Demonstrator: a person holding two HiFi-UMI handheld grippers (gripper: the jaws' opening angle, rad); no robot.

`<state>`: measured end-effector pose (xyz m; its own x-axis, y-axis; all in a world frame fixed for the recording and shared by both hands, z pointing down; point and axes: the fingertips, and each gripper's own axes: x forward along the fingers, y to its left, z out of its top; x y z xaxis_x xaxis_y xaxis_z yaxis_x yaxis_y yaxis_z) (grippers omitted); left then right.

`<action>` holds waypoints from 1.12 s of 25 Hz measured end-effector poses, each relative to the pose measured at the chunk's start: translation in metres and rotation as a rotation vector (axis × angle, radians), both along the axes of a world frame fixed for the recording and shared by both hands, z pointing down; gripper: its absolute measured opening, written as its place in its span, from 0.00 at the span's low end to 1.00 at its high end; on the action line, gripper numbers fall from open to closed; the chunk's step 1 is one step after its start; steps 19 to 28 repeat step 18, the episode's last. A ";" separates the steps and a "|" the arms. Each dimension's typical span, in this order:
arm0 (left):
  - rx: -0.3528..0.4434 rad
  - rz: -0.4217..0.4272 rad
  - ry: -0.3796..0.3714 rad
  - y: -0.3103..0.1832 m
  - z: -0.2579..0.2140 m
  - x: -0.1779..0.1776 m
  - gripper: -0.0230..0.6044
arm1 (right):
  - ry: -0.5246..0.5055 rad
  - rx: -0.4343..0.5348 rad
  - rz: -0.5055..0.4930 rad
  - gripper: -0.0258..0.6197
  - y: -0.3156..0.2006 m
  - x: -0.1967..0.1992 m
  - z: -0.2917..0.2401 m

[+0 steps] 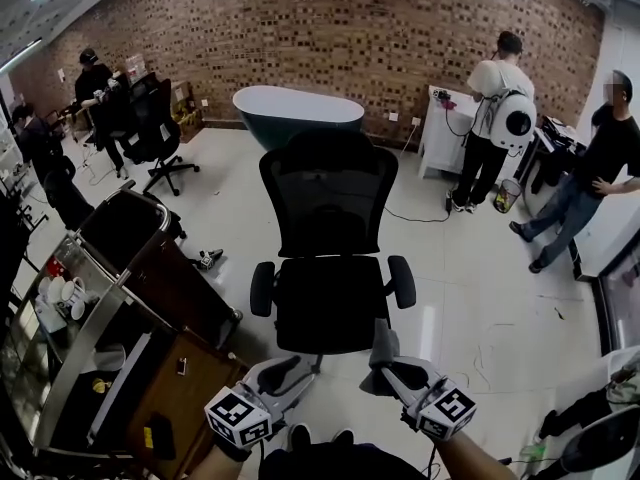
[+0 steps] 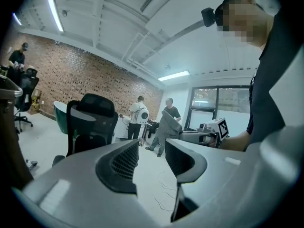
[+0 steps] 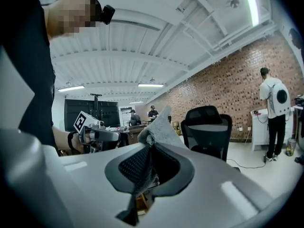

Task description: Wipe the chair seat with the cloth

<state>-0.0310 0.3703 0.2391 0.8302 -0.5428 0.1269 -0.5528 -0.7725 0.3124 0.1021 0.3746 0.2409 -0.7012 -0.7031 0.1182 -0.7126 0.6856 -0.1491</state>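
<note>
The black mesh office chair (image 1: pixel 330 218) stands on the pale floor right in front of me, its seat (image 1: pixel 328 306) bare. My right gripper (image 1: pixel 388 356) hovers over the seat's front right corner, shut on a grey cloth (image 1: pixel 383 340). In the right gripper view the cloth (image 3: pixel 159 125) sticks up from between the closed jaws of that gripper (image 3: pixel 149 161). My left gripper (image 1: pixel 292 370) is held near the seat's front edge, open and empty. The left gripper view shows a gap between the jaws of the left gripper (image 2: pixel 151 156), with the chair (image 2: pixel 90 122) beyond.
A cart (image 1: pixel 120 230) with a dark tray and cups stands close on the left, beside a brown cabinet (image 1: pixel 185 388). A bathtub (image 1: pixel 297 108) sits behind the chair by the brick wall. Two people (image 1: pixel 495 118) stand at the right; a cable (image 1: pixel 420 216) lies on the floor.
</note>
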 end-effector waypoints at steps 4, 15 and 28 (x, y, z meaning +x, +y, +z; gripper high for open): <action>0.015 -0.001 0.012 0.000 0.000 -0.013 0.35 | 0.003 0.006 0.009 0.08 -0.001 -0.011 -0.005; 0.047 -0.022 0.028 -0.005 -0.010 -0.039 0.35 | -0.002 0.054 0.009 0.08 0.000 -0.030 -0.027; 0.053 -0.031 0.028 -0.010 -0.016 -0.044 0.35 | -0.028 0.062 0.012 0.08 -0.003 -0.033 -0.035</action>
